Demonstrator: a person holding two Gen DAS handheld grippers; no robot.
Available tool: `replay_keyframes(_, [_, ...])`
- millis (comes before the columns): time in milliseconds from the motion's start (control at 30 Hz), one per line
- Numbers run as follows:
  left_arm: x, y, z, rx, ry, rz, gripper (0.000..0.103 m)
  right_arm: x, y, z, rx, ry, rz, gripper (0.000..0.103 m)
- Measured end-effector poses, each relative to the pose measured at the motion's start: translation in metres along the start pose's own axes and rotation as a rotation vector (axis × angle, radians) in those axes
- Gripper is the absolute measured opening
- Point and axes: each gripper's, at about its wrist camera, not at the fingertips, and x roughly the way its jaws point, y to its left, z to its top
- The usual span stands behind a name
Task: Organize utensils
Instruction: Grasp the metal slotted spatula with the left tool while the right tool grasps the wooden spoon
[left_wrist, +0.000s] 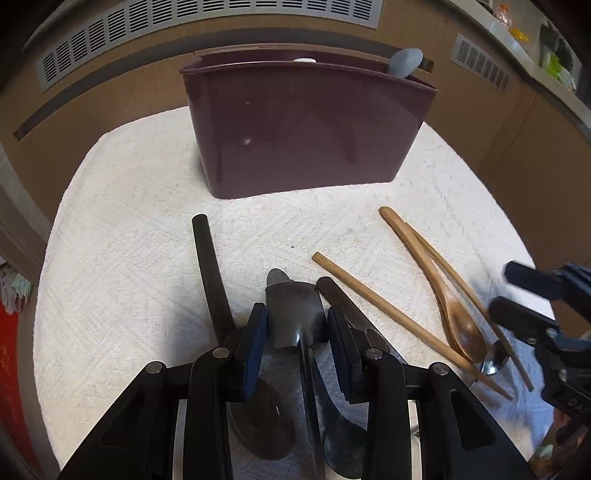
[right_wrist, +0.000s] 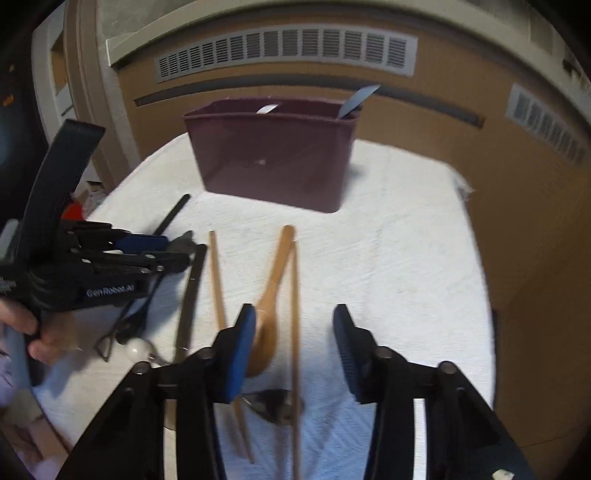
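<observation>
Left gripper (left_wrist: 295, 325) narrowed onto the dark metal utensil handle (left_wrist: 291, 314), pads pressing both flanks, presumably to lift one piece clear of the pile. Handle's long axis running six to twelve o'clock, tip aimed at the maroon utensil caddy (left_wrist: 306, 133) at twelve on the white towel (left_wrist: 122, 229). Black handle (left_wrist: 208, 269) lying at eleven, untouched. Right gripper (right_wrist: 293, 332) fairly wide, straddling the wooden spoon (right_wrist: 269, 310) and one wooden chopstick (right_wrist: 294, 314), left pad at the bowl, no grip yet visible. Spoon lying bowl toward six, handle toward twelve, roughly in line with the caddy. Second chopstick (right_wrist: 218, 280) just beside, at ten.
</observation>
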Motion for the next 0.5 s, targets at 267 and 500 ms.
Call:
replay_keyframes(267, [-0.025, 0.017, -0.014, -0.073, -0.086, -0.046, 0.034, 0.046, 0.008, 0.028, 0.044, 0.095, 0.093, 0.023])
replay_keyframes(500, [-0.042, 0.024, -0.018, -0.099, -0.137, -0.09, 0.034, 0.076, 0.015, 0.04, 0.031, 0.141, -0.004, 0.022])
